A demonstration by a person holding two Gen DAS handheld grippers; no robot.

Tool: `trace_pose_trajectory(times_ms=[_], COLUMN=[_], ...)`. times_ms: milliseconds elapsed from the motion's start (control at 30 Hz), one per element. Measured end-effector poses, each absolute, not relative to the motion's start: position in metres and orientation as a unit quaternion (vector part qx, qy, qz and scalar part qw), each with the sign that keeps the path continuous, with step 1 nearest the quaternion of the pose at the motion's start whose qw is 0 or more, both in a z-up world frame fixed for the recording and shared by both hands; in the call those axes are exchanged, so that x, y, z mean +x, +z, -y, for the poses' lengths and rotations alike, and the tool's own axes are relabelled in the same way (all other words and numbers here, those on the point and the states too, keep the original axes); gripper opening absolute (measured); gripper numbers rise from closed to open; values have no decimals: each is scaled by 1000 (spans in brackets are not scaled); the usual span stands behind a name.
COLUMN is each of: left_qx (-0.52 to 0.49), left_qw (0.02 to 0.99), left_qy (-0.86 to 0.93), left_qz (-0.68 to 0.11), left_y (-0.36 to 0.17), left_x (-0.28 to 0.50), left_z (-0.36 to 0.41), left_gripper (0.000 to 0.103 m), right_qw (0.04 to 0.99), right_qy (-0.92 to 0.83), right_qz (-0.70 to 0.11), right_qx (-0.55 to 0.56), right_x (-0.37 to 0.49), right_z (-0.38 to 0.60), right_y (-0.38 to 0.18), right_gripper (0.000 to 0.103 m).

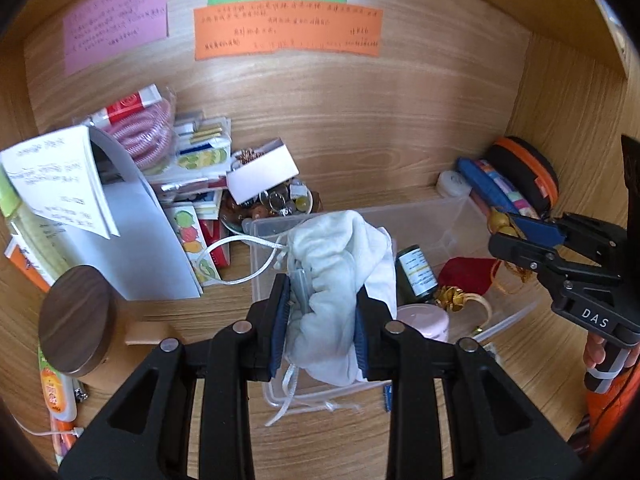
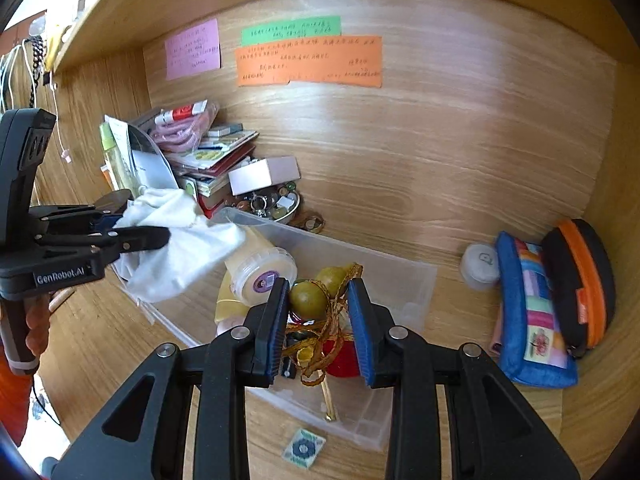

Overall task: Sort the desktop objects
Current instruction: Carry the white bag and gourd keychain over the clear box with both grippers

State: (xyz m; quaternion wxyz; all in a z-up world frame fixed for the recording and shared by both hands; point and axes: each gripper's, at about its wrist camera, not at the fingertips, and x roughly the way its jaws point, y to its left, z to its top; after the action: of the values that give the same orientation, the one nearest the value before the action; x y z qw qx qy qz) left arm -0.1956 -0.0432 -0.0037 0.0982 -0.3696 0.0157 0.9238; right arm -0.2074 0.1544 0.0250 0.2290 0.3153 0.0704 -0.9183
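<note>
My left gripper (image 1: 320, 300) is shut on a white drawstring cloth pouch (image 1: 340, 264) and holds it above the left end of a clear plastic bin (image 1: 452, 216). In the right wrist view the left gripper (image 2: 160, 236) shows at the left with the pouch (image 2: 180, 248). My right gripper (image 2: 318, 308) is shut on a golden gourd ornament with gold cord (image 2: 310, 300), over the bin (image 2: 400, 276). In the left wrist view the right gripper (image 1: 504, 236) holds the ornament (image 1: 500, 222) at the bin's right end.
In the bin lie a dark bottle (image 1: 416, 274), a red pouch (image 1: 468, 276), a pink lid (image 1: 424, 320) and a clear jar (image 2: 260, 272). A pile of books and papers (image 1: 140, 200), a bowl of trinkets (image 1: 276, 204) and a wooden disc (image 1: 76, 320) stand left. Zip pouches (image 2: 532, 316) lean at the right wall.
</note>
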Motion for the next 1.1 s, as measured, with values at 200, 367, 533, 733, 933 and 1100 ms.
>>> trace_pose_trajectory(times_ms=[200, 367, 533, 733, 933, 1100], left_qx=[-381, -394, -408, -405, -396, -392], left_qw=[98, 102, 102, 107, 107, 106], left_qy=[919, 913, 906, 907, 910, 911], left_qz=[-19, -27, -39, -37, -59, -74], left_y=[-17, -29, -44, -50, -54, -56], left_x=[-205, -211, -218, -217, -213, -207], left_z=[46, 47, 43, 41, 33, 26], left_gripper=[28, 28, 28, 28, 38, 53], right_qw=[242, 252, 260, 259, 256, 260], right_qy=[-905, -894, -885, -879, -874, -872], right_qz=[-87, -102, -113, -131, -145, -147], right_qx=[338, 357, 369, 378, 387, 388], right_x=[-226, -238, -244, -246, -249, -247], right_z=[-132, -113, -99, -90, -87, -86], right_y=[7, -8, -20, -31, -39, -42], right_gripper=[27, 27, 27, 28, 27, 27])
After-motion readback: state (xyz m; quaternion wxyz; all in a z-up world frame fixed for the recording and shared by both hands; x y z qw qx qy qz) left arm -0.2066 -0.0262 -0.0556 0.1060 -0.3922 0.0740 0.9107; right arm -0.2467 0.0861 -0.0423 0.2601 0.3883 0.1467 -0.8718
